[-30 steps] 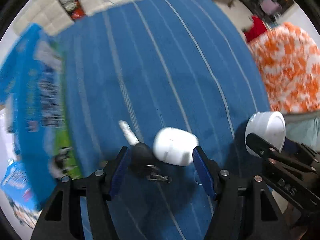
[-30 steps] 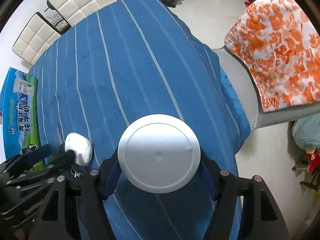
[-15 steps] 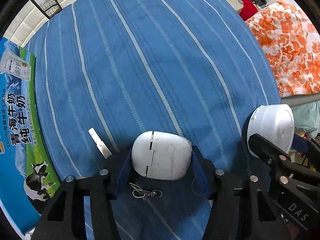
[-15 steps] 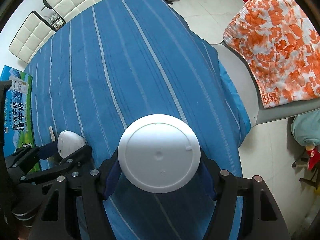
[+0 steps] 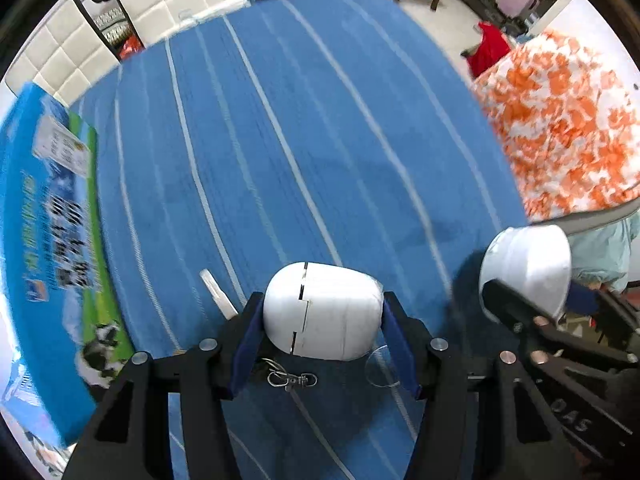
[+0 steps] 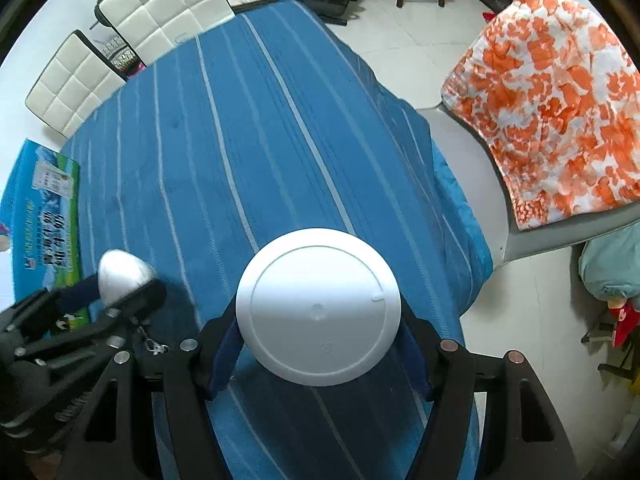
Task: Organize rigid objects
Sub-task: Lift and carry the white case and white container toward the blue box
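Since a moment ago, the white egg-shaped case (image 5: 322, 312) has come up off the blue striped cloth (image 5: 280, 140), and the key with its metal clip (image 5: 291, 379) now hangs under it. In the left wrist view, the left gripper (image 5: 322, 332) squeezes the case between its blue pads, above the cloth. A blue milk box (image 5: 44, 220) lies at the left. The right gripper's round white container (image 5: 526, 268) shows at the right.

In the right wrist view, the right gripper (image 6: 318, 334) holds the round white container tight, its flat bottom facing the camera, above the cloth's near end. An orange flowered cloth (image 6: 552, 92) covers a chair at the right.
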The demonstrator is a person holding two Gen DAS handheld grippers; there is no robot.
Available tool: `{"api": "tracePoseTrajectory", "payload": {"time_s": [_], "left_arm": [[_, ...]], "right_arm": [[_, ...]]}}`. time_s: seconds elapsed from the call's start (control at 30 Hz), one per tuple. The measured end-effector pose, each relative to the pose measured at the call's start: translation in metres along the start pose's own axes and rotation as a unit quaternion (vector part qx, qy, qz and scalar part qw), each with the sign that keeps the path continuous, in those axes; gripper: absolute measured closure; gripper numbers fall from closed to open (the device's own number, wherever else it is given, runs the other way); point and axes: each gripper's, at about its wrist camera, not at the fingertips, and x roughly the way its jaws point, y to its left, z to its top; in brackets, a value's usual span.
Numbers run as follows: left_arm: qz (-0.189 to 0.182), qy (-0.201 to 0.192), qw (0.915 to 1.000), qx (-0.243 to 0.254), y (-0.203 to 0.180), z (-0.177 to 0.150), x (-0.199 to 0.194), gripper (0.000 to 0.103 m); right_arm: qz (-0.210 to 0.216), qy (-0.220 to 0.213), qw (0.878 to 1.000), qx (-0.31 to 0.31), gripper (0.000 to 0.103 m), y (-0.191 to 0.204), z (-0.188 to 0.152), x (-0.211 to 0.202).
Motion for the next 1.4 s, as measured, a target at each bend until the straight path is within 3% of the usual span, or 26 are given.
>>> {"api": "tracePoseTrajectory", "payload": {"time_s": [0.33,0.6,0.97,1.2,1.4], "left_arm": [[-0.008,-0.104,0.9945,-0.012,0.043,-0.003,-0.107,0.049],[0.023,-0.152,0.9867,-0.053,0.117,-0.028,-0.167,0.049],[0.063,-0.186,0.9741,-0.112,0.211,-0.069,-0.218,0.049],[0.074,-0.200,0.9666,-0.142,0.267,-0.093,-0.240,0.049],[0.069,-0.186,0.9666,-0.162,0.306,-0.104,-0.231,0.049]], "right_arm": [[0.031,-0.046,0.998,-0.033,0.033,0.048,-0.001,-0.067],[0.053,-0.073,0.992,-0.090,0.033,0.140,-0.018,-0.116],[0.068,-0.100,0.979,-0.166,0.033,0.282,-0.051,-0.154],[0.059,-0.117,0.974,-0.185,0.033,0.337,-0.059,-0.164],[0.068,-0.101,0.975,-0.185,0.033,0.365,-0.066,-0.145]]}}
